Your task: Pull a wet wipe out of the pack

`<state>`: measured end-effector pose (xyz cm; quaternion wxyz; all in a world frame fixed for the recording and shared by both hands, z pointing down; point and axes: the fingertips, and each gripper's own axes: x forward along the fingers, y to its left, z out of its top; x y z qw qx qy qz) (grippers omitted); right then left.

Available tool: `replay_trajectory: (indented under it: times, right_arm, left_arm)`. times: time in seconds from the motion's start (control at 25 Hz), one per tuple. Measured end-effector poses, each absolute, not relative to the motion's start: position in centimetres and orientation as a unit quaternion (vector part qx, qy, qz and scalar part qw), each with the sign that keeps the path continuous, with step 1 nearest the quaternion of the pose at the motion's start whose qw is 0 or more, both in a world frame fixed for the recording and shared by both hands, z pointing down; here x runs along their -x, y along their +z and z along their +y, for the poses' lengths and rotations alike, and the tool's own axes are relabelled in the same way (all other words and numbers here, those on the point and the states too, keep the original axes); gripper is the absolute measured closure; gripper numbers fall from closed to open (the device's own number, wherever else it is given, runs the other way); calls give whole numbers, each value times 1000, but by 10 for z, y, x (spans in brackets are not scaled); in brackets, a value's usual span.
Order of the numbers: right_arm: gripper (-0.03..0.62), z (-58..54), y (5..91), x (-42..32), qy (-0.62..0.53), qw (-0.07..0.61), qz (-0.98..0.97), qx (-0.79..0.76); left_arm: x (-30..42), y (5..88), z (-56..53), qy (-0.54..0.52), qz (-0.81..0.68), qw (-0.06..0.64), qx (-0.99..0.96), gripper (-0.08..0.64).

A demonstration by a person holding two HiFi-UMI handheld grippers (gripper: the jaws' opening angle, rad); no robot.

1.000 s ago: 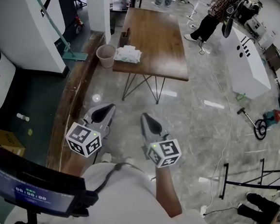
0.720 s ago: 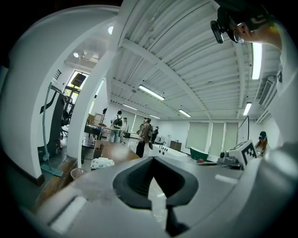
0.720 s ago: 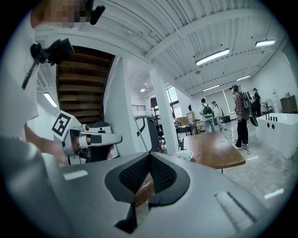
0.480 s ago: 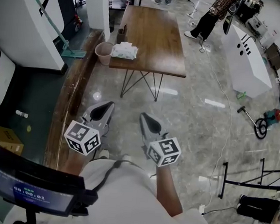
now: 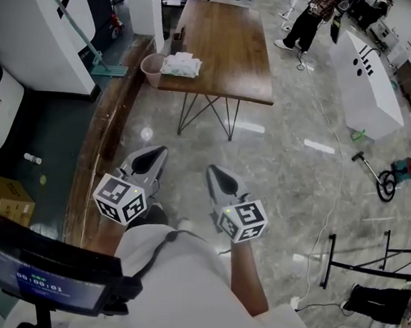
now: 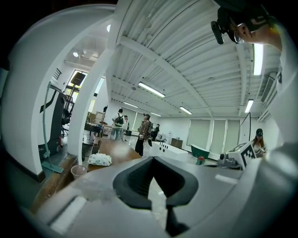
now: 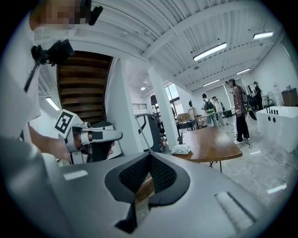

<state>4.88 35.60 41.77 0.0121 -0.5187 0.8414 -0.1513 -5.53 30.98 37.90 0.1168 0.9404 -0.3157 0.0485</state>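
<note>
The wet wipe pack (image 5: 180,65), white with green print, lies on the near left corner of a long wooden table (image 5: 226,47) well ahead of me. It also shows far off in the left gripper view as the pack (image 6: 100,160) and in the right gripper view as the pack (image 7: 181,149). My left gripper (image 5: 153,156) and right gripper (image 5: 215,173) hang side by side over the marble floor, far short of the table. Both are shut with nothing between the jaws.
A pink bin (image 5: 152,64) stands by the table's left corner. A wooden ledge (image 5: 100,143) runs along the left, with a mop (image 5: 81,34) against a white machine. People (image 5: 308,22) stand beyond the table by a white counter (image 5: 370,81). Cables and a vacuum (image 5: 398,173) lie at the right.
The table and pack have drifted up and away in the head view as the view shifted. Both grippers stay shut, side by side.
</note>
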Motion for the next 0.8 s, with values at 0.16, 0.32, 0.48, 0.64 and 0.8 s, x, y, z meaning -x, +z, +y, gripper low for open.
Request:
replay_trajectory:
  times: [0.16, 0.32, 0.48, 0.64, 0.8]
  right_arm:
    - [584, 352, 418, -53, -153, 16, 842, 518]
    - [584, 342, 417, -57, -148, 15, 841, 520]
    - [584, 330, 420, -61, -149, 11, 838, 525]
    - [584, 308, 423, -62, -155, 6, 835, 528]
    - [584, 274, 425, -54, -154, -6, 836, 526]
  left_arm:
    - [51, 379, 307, 53, -316, 115, -940, 557]
    - [47, 379, 296, 55, -317, 114, -940, 557]
    - [40, 379, 281, 56, -312, 111, -942, 557]
    - [37, 382, 258, 57, -306, 116, -943, 557]
    - [42, 391, 223, 58, -305, 128, -942, 557]
